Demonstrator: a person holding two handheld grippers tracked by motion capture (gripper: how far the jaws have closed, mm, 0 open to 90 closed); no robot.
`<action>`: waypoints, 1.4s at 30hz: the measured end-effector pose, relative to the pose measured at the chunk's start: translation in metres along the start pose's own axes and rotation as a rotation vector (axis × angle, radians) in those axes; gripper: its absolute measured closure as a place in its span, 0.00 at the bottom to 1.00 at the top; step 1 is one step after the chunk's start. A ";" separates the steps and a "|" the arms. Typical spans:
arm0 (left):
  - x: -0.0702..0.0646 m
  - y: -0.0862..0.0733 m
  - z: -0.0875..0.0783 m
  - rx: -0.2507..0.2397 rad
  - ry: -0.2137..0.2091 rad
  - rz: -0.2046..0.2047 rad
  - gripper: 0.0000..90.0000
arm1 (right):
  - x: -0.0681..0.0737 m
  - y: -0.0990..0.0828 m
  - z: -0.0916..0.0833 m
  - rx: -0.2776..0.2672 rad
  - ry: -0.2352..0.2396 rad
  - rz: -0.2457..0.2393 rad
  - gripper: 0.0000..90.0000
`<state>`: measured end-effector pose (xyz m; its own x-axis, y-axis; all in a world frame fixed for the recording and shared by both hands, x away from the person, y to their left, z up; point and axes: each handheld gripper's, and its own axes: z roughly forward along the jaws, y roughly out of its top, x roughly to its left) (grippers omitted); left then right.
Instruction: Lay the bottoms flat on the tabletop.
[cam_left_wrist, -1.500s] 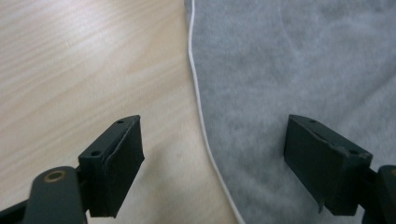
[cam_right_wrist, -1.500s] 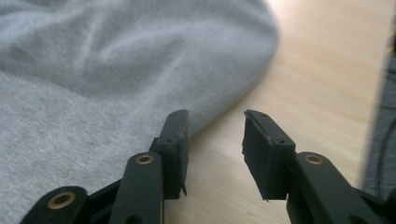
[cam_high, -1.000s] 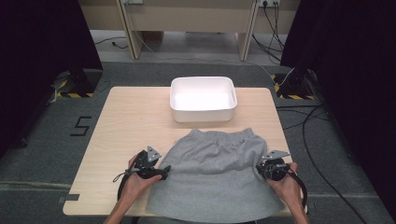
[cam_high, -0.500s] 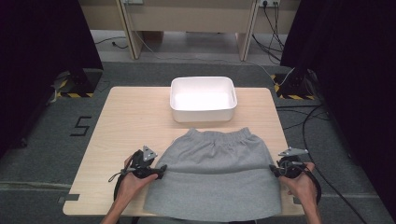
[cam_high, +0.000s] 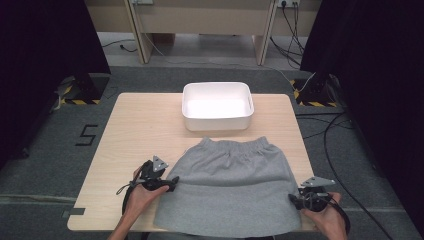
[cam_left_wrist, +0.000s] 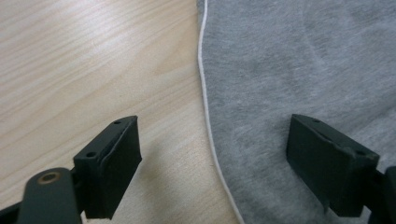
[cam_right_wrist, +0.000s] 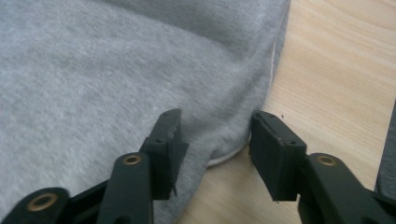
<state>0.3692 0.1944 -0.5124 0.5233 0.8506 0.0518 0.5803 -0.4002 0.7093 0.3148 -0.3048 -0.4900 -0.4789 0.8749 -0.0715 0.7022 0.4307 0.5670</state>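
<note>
Wooden table (cam_high: 140, 125), grey skirt (cam_high: 232, 187) flat at near edge, white bin (cam_high: 217, 106) behind. Left gripper (cam_left_wrist: 212, 154) wide, straddling left hem. Right gripper (cam_right_wrist: 215, 154) half open, jaws just opening, hem between, unpinched. Step: smoothing done, likely. Next: regrip for a fold.

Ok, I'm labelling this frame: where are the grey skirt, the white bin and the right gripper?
grey skirt (cam_high: 235, 185): high view, middle of the fabric.
white bin (cam_high: 217, 121): high view, near wall.
right gripper (cam_right_wrist: 215, 140): right gripper view, midway between its open fingertips.
</note>
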 end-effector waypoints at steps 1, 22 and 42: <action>0.000 0.000 0.000 -0.002 0.003 0.002 0.18 | 0.002 0.002 0.001 0.001 -0.012 -0.010 0.56; 0.004 0.026 0.003 -0.033 0.024 -0.002 0.21 | 0.015 0.076 0.015 -0.139 0.039 -0.077 0.51; 0.025 0.055 0.053 0.012 0.108 -0.035 0.21 | 0.006 0.128 0.100 -0.089 0.097 0.002 0.45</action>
<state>0.4473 0.1757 -0.5099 0.4323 0.8958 0.1031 0.6050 -0.3729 0.7035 0.4547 -0.2225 -0.4997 -0.5291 0.8485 0.0072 0.6559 0.4036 0.6379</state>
